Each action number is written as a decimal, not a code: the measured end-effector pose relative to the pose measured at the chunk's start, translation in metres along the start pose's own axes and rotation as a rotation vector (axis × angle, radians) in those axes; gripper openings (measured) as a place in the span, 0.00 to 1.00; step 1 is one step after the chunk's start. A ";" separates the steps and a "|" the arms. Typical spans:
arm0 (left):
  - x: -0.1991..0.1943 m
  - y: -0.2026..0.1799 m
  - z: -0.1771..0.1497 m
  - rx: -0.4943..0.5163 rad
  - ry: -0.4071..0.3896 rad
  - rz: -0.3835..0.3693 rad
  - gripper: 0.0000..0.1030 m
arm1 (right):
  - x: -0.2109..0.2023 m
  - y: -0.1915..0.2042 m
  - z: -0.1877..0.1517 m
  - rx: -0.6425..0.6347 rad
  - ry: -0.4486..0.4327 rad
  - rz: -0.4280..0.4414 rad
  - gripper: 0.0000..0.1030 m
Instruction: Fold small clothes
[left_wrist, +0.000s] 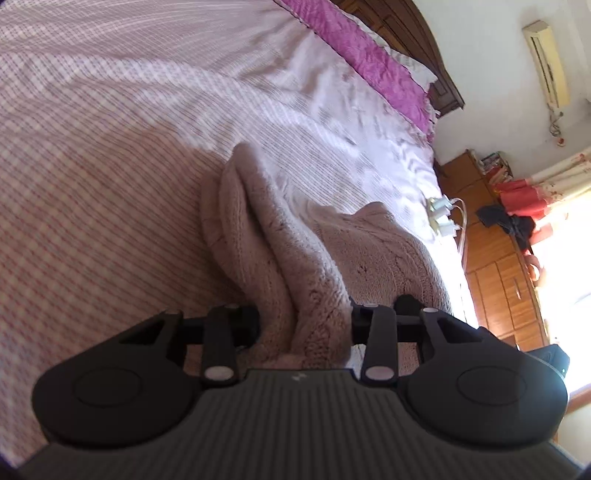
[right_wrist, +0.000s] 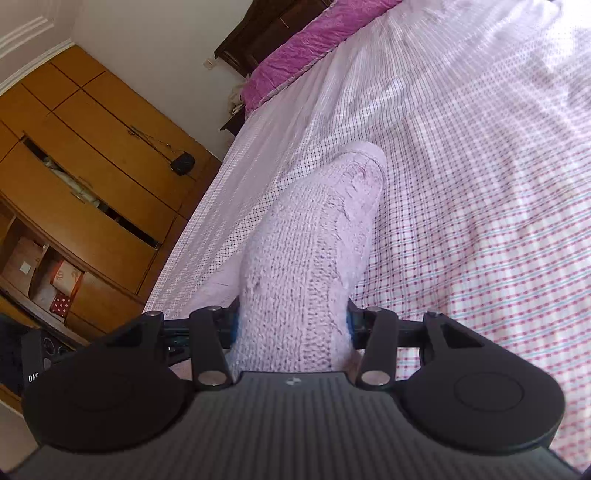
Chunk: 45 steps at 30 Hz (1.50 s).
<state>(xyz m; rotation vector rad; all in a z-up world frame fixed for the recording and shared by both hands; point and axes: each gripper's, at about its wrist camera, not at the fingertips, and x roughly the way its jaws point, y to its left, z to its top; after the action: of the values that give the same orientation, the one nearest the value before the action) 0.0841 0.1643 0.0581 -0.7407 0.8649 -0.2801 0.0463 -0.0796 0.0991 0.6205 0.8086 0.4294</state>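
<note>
A small pale-pink knitted garment (left_wrist: 280, 258) lies on the checked bedsheet (left_wrist: 92, 192), bunched into long folds. In the left wrist view my left gripper (left_wrist: 304, 325) is shut on a thick fold of it, knit filling the gap between the fingers, and the rest spreads to the right. In the right wrist view my right gripper (right_wrist: 291, 328) is shut on another part of the same knitted garment (right_wrist: 314, 236), which runs away from the fingers as a rolled tube lifted over the bedsheet (right_wrist: 480, 184). The fingertips are buried in the knit in both views.
A purple quilted pillow (left_wrist: 369, 62) lies at the head of the bed by a dark wooden headboard (left_wrist: 424, 44). White chargers with cables (left_wrist: 443, 218) rest near the bed's edge. Wooden wardrobes (right_wrist: 74, 166) and cabinets (left_wrist: 498, 266) stand beside the bed.
</note>
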 end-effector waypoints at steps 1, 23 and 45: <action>-0.002 -0.005 -0.004 0.006 0.003 -0.004 0.39 | -0.010 0.002 -0.001 -0.010 -0.002 -0.008 0.50; -0.003 -0.020 -0.120 0.208 0.098 0.078 0.46 | -0.110 -0.073 -0.105 -0.031 -0.021 -0.112 0.52; -0.071 -0.068 -0.172 0.535 -0.085 0.341 0.63 | -0.185 -0.009 -0.164 -0.191 -0.189 -0.270 0.78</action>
<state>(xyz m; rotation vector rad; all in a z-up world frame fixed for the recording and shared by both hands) -0.0889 0.0695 0.0744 -0.1021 0.7733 -0.1610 -0.1941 -0.1360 0.1049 0.3612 0.6505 0.1942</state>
